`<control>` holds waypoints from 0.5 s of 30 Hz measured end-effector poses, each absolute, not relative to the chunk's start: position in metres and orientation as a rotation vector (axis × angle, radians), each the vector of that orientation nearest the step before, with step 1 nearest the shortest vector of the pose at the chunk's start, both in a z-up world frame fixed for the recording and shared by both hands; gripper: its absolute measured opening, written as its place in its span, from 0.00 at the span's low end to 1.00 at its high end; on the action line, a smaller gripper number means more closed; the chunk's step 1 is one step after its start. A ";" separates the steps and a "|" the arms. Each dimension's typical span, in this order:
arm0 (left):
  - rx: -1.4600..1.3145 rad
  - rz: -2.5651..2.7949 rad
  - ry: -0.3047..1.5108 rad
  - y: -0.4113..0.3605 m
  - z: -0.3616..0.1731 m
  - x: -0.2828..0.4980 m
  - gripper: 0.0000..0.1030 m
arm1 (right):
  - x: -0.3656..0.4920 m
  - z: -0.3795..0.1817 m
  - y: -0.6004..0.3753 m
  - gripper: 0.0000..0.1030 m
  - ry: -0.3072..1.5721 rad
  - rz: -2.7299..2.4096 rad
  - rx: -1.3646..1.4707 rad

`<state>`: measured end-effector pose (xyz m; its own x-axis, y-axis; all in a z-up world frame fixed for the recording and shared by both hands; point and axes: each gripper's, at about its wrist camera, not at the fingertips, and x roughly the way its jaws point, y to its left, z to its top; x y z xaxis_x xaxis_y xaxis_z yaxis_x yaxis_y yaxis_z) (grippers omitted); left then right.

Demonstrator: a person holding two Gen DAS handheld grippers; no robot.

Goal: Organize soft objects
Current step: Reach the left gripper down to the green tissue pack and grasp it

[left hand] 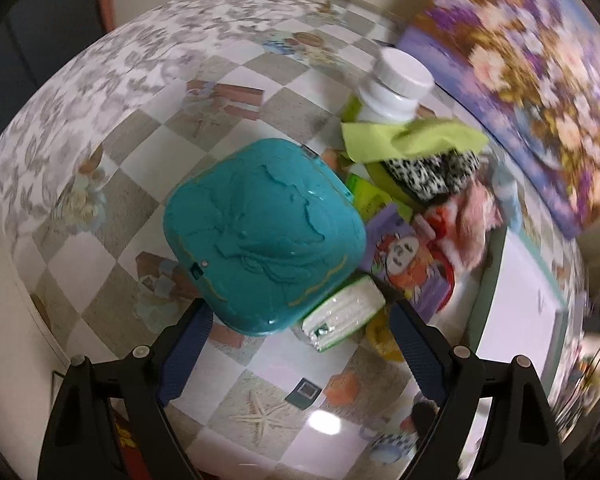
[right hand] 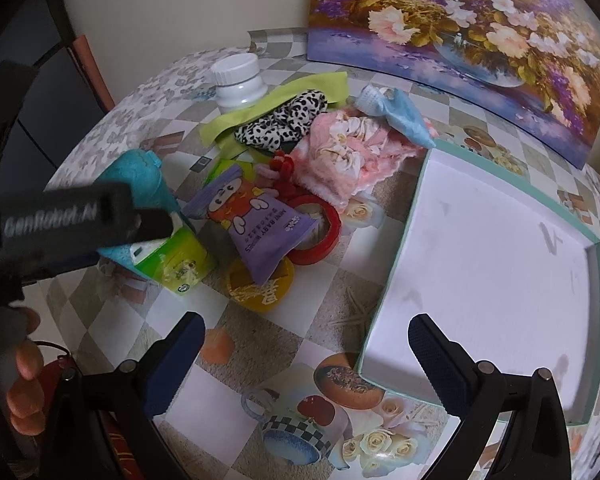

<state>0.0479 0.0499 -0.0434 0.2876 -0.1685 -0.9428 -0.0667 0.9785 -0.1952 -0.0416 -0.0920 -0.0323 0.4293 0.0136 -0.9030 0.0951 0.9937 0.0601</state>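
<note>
Left wrist view: a teal box (left hand: 264, 236) fills the middle of the checked table (left hand: 112, 160); right of it crowd a tissue pack (left hand: 342, 312), a purple wipes pouch (left hand: 404, 260), a pink fluffy cloth (left hand: 472, 220), a spotted cloth (left hand: 432, 172), a lime cloth (left hand: 412, 136) and a white bottle (left hand: 396, 84). The left gripper (left hand: 300, 316) stands spread, nothing pinched, the box's near edge between its fingers.

Right wrist view: the right gripper (right hand: 306, 334) is spread over bare table, well apart from the pink cloth farther off. A white tray (right hand: 392, 264) lies right.
</note>
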 end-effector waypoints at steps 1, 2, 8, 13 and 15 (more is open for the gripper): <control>-0.232 -0.054 1.278 0.050 -0.044 0.049 0.88 | -0.042 -0.032 -0.091 1.00 1.127 -0.048 0.103; -0.246 -0.042 1.276 0.050 -0.045 0.050 0.88 | -0.042 -0.032 -0.091 1.00 1.127 -0.047 0.100; -0.273 -0.008 1.306 0.047 -0.057 0.054 0.88 | -0.043 -0.031 -0.091 1.00 1.125 -0.052 0.097; -0.321 -0.016 1.297 0.055 -0.056 0.052 0.77 | -0.044 -0.029 -0.094 1.00 1.118 -0.059 0.107; -0.329 -0.031 1.296 0.055 -0.056 0.051 0.74 | -0.045 -0.029 -0.095 1.00 1.116 -0.061 0.108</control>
<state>0.0510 0.0551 -0.0560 0.2781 -0.2055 -0.9383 -0.1610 0.9530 -0.2565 -0.0446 -0.0948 -0.0286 0.4380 0.0054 -0.8990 0.1033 0.9931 0.0563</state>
